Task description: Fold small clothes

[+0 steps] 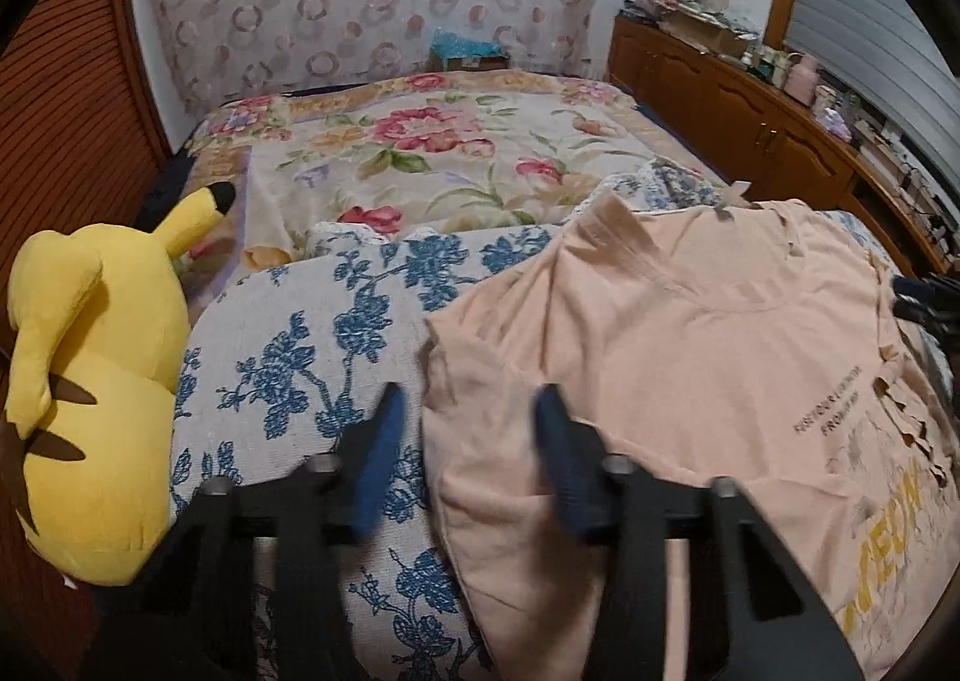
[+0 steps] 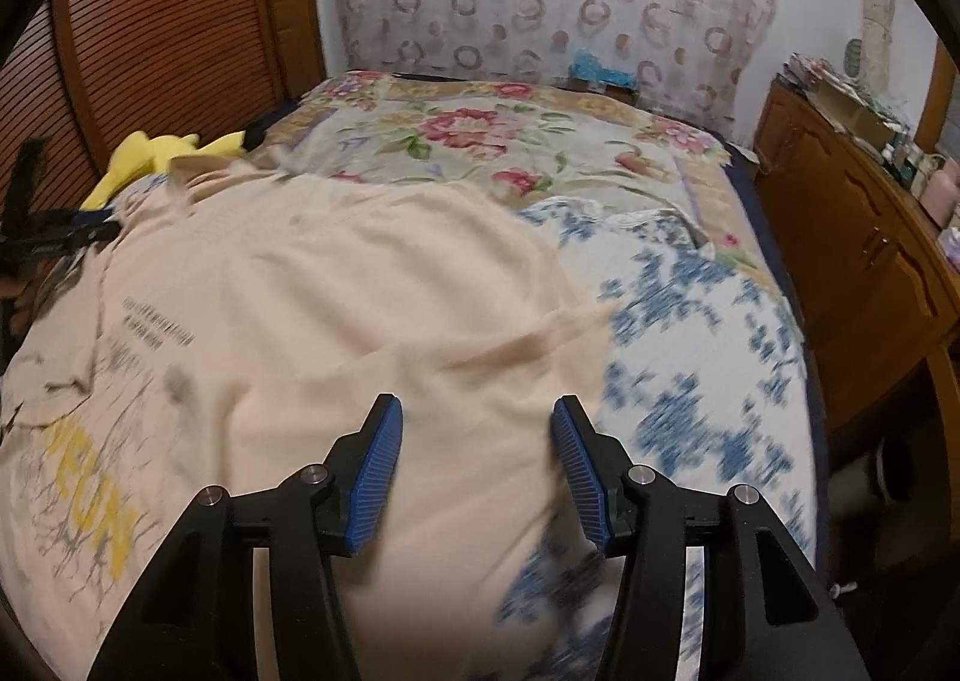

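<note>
A soft peach T-shirt with yellow letters [image 1: 690,357] lies spread on the white bed cover with blue flowers [image 1: 288,357]. The left gripper [image 1: 468,429] sits over the shirt's edge, jaws apart, holding nothing. The right gripper [image 2: 477,441] hangs over the shirt's other side, open too. A yellow plush toy [image 1: 90,381] rests beside the cover.

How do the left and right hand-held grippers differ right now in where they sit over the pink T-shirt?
The left hand-held gripper straddles the pink T-shirt's sleeve edge, one finger over the blue-flowered cover; the right hand-held gripper has both fingers over the shirt body, near its other edge. The left one's pads look blurred and dark, the right one's sharp and bright blue. Both point downward with a visible gap and nothing pinched.
</note>
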### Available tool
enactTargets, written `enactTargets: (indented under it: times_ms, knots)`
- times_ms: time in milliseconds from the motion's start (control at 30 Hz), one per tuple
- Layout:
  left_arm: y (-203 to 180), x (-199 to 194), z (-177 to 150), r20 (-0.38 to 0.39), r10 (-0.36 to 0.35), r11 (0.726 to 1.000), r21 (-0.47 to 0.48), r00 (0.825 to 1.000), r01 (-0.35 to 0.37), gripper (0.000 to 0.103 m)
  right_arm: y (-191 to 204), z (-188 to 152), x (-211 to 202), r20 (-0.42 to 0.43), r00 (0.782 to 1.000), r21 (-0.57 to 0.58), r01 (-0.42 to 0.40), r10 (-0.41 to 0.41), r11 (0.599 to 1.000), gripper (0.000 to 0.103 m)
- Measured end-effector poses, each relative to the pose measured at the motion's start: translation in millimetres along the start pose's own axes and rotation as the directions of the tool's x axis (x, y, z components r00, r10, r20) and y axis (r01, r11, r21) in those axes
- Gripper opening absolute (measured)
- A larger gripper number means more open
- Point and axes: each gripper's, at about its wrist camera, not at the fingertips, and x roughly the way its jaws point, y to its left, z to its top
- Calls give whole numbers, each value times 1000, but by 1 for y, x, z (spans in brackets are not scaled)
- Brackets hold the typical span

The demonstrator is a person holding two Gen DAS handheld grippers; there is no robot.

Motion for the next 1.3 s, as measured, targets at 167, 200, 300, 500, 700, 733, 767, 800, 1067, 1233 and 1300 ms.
enactTargets:
  times_ms: [167,200,300,500,700,733,767,800,1067,1233,1300]
  knots:
    - [2,2,6,-20,-24,1000,-16,1000,23,29,-22,9,16,-19,998,78,-52,54,996,54]
    - [2,2,7,-22,-22,1000,-19,1000,21,29,-26,11,17,-18,998,97,-65,67,993,54]
    - [2,5,10,-27,-19,1000,-16,999,19,29,-31,15,21,-13,996,108,-82,84,991,54]
    - [-3,6,15,-39,-53,999,-7,998,52,10,-30,21,30,-14,999,55,-47,48,997,41]
    - [-15,-18,12,14,-85,996,-5,996,85,7,-17,20,23,-24,998,11,-64,65,998,8]
    - [-19,-25,11,28,-89,996,0,996,89,7,-13,19,22,-23,998,-7,-52,52,999,8]
    - [-22,-30,9,38,-91,996,5,995,91,7,-8,18,18,-15,999,-25,-45,45,999,7]
    - [-27,-37,7,50,-92,996,12,994,92,7,-4,17,14,1,999,-36,-45,45,998,7]
    - [-51,-102,-12,162,-120,993,42,979,114,6,20,3,-46,153,987,-62,-29,38,998,6]
    - [-60,-140,-35,219,-129,991,56,967,120,6,27,-23,-93,234,971,-58,-37,50,998,6]
    - [-62,-158,-50,243,-130,991,53,961,121,6,29,-36,-112,260,964,-55,-41,54,998,6]
